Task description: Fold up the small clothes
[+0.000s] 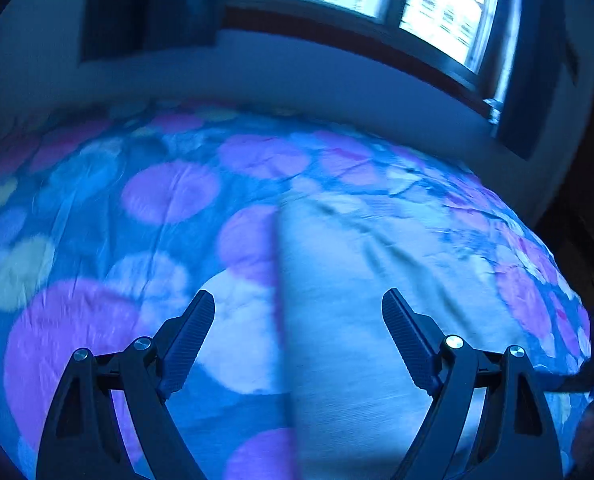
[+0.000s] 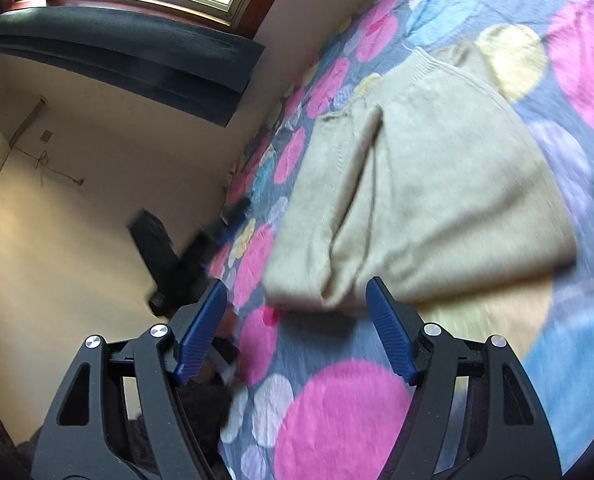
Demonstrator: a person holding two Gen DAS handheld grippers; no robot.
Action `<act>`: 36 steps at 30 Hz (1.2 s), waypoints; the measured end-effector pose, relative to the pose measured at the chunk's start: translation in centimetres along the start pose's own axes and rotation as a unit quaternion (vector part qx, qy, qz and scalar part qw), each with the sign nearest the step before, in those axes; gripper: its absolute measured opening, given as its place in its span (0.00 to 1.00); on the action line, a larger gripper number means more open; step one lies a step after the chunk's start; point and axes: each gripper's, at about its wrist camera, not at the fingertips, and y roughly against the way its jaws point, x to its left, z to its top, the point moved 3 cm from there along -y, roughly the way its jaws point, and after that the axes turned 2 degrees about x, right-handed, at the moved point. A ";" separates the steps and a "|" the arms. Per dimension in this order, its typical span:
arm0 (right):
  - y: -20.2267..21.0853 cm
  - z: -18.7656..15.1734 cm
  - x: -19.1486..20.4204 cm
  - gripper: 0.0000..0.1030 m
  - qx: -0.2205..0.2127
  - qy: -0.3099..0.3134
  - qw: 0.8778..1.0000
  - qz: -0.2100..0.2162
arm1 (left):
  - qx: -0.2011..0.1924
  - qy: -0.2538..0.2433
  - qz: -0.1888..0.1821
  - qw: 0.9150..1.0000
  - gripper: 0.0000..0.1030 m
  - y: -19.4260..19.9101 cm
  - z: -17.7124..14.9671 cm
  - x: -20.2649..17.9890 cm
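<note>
Blue-padded right hand-held gripper [image 2: 295,294], beige sweater [image 2: 429,184]

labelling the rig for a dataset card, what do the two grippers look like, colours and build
Both are black plastic two-finger frames with triangular cut-outs and round silver bolt heads at the pivots. The right gripper has blue ribbed fingers. The left gripper has ribbed fingers that look dark, though its view is tinted blue. No cables or sleeves show.

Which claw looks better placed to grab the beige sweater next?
Probably the right claw: open, with the beige sweater's folded edge just ahead of its tips. The left claw is open too, over the sweater's flat side.
</note>
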 end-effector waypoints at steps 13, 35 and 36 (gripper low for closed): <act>-9.4 10.2 -2.8 0.70 0.034 -0.032 0.996 -0.077 | 0.026 0.100 -0.073 0.992 0.82 -1.8 -1.4 4.8; -17.9 16.6 -3.8 0.10 0.076 0.006 0.989 -0.129 | 0.052 0.111 -0.089 0.989 0.82 -2.8 -1.8 4.9; -18.0 16.9 -3.5 0.09 0.075 0.009 0.989 -0.126 | 0.051 0.109 -0.089 0.989 0.82 -2.8 -1.8 4.9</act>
